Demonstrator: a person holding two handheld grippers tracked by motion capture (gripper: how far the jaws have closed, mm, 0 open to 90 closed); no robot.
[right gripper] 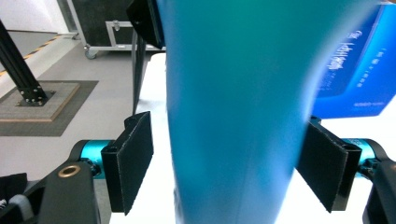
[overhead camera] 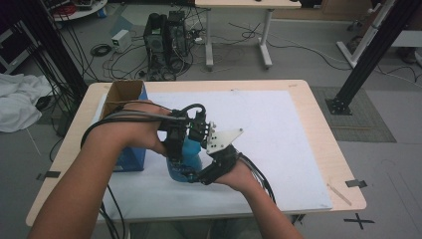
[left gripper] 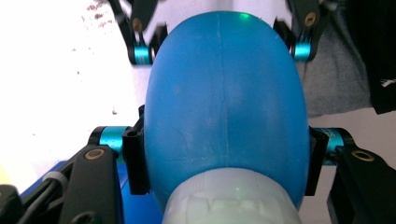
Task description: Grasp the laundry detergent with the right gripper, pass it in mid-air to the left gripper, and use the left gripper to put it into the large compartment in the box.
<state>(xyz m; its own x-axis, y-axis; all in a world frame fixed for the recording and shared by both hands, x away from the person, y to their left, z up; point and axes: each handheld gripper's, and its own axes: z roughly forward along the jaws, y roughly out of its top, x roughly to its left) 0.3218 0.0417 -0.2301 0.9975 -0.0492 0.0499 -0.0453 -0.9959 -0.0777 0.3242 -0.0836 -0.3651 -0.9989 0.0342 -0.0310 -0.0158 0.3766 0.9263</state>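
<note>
The bottle [overhead camera: 188, 153] is smooth blue plastic with a pale neck, standing near the worktop [overhead camera: 298, 149] centre, a blue box [overhead camera: 130, 155] at its 9 o'clock. The left claw [overhead camera: 183, 144] is clamped on it. The right claw [overhead camera: 195, 175] is apart around its body, pads not touching.

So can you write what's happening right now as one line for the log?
left gripper: shut on blue bottle | right gripper: open around the bottle, pads apart from it | blue box: beside bottle
</note>
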